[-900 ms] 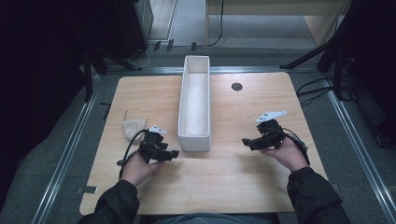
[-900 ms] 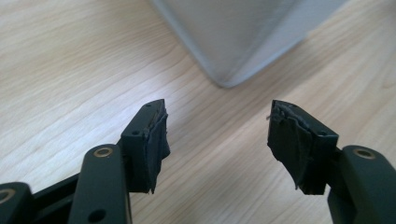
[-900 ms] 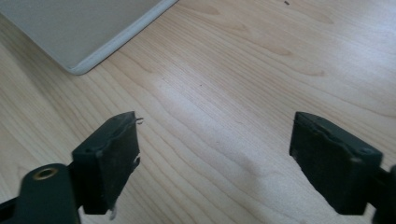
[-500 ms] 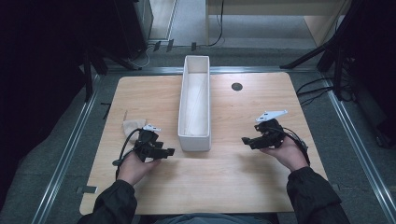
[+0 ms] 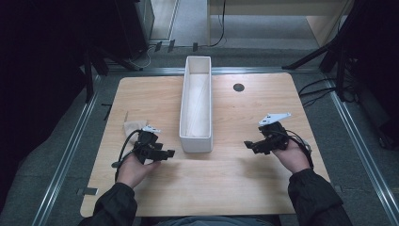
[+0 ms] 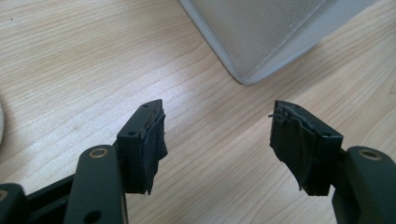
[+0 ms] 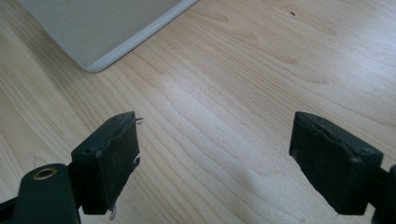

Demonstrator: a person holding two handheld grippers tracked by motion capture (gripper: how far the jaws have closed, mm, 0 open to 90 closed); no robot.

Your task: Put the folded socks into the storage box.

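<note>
1. Nearest, a person's dark sleeves come in over the near edge of the wooden table (image 5: 226, 183), one hand on each gripper.
2. The left gripper (image 5: 170, 153) hovers low over the near-left part of the table, pointing right toward the near end of the white bin (image 5: 196, 106). Its jaws stand spread apart with nothing between them; in the left gripper view, bare wood shows between the worn black pads (image 6: 154, 144), and a rounded corner of the bin lies just beyond.
3. The right gripper (image 5: 248, 145) hovers over the near-right part of the table, pointing left toward the same end of the bin. Its jaws are also spread wide and hold nothing; in the right gripper view, only wood grain lies between them, with a bin corner at the upper left.
4. Just behind the left gripper, a small beige, crumpled thing (image 5: 133, 125) lies on the table, left of the bin; what it is cannot be told.
5. The long, narrow white bin stands in the middle of the table, running from near to far, its far end reaching the far edge. It lies between the two grippers and touches neither.
6. Farther right, a small dark round hole (image 5: 238, 87) sits in the tabletop near the far edge.
</note>
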